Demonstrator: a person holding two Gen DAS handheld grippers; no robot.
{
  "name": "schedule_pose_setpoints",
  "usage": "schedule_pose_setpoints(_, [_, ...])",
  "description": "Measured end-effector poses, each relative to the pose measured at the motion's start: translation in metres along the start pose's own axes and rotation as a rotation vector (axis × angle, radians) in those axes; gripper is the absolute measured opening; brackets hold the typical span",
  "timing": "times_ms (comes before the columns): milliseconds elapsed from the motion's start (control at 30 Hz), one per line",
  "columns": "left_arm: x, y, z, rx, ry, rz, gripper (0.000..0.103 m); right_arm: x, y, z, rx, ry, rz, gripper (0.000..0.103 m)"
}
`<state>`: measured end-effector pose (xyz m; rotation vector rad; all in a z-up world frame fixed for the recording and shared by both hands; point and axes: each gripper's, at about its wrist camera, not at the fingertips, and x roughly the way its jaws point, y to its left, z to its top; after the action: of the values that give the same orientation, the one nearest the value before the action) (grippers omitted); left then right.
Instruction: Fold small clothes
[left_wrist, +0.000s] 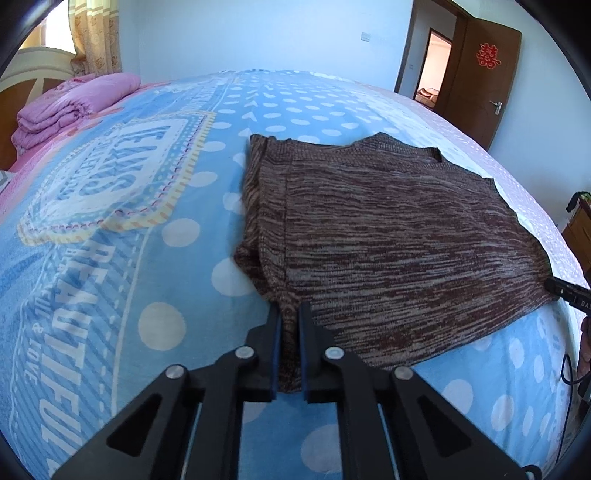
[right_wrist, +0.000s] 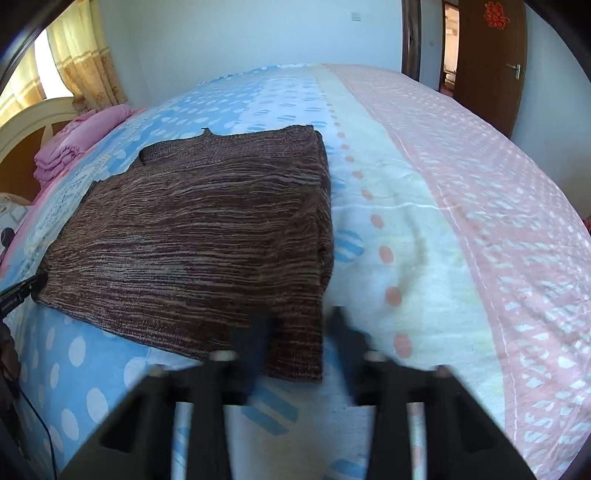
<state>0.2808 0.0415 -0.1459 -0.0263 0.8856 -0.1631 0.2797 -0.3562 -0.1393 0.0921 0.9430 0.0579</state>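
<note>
A brown marled knit sweater (left_wrist: 388, 240) lies flat on the bed, sleeves folded in, neckline at the far side. My left gripper (left_wrist: 290, 314) is shut on its near left corner, and the cloth runs down between the blue pads. In the right wrist view the same sweater (right_wrist: 203, 240) fills the left half. My right gripper (right_wrist: 297, 325) is blurred, with the near right corner between its fingers. From the left wrist view it (left_wrist: 565, 291) shows as a narrow black tip on that corner, so it reads as shut on it. The left gripper (right_wrist: 22, 291) shows at the opposite corner.
The bedspread (left_wrist: 129, 258) is blue with white dots and turns pink (right_wrist: 498, 221) toward the right. A folded pink quilt (left_wrist: 74, 107) lies by the headboard. A brown door (left_wrist: 480, 74) stands open at the far right. A black cable (left_wrist: 565, 369) hangs off the bed's edge.
</note>
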Motion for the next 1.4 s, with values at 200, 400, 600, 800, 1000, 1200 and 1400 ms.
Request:
schedule_pose_setpoints(200, [-0.015, 0.011, -0.007, -0.037, -0.005, -0.024, 0.005, -0.016, 0.004, -0.003, -0.011, 0.035, 0.047, 0.006])
schedule_pose_setpoints(400, [-0.01, 0.013, -0.01, -0.034, 0.013, -0.016, 0.005, -0.005, 0.004, -0.007, -0.027, 0.075, 0.032, 0.006])
schedule_pose_setpoints(600, [-0.023, 0.014, -0.012, -0.026, -0.017, 0.031, 0.019, -0.041, 0.027, 0.004, -0.101, -0.055, -0.104, 0.05])
schedule_pose_setpoints(800, [-0.038, 0.009, -0.004, -0.015, -0.107, 0.129, 0.065, -0.029, 0.107, 0.033, -0.235, -0.09, 0.148, 0.05])
schedule_pose_setpoints(1000, [-0.022, 0.011, -0.006, -0.018, -0.053, 0.143, 0.065, 0.037, 0.161, 0.018, -0.249, 0.089, 0.313, 0.046])
schedule_pose_setpoints(1200, [-0.026, 0.014, -0.032, 0.007, -0.002, 0.105, 0.066, 0.019, 0.173, -0.021, -0.381, 0.059, 0.26, 0.046])
schedule_pose_setpoints(1400, [-0.044, 0.016, -0.034, 0.012, -0.02, 0.122, 0.066, -0.006, 0.187, 0.008, -0.364, -0.027, 0.306, 0.046])
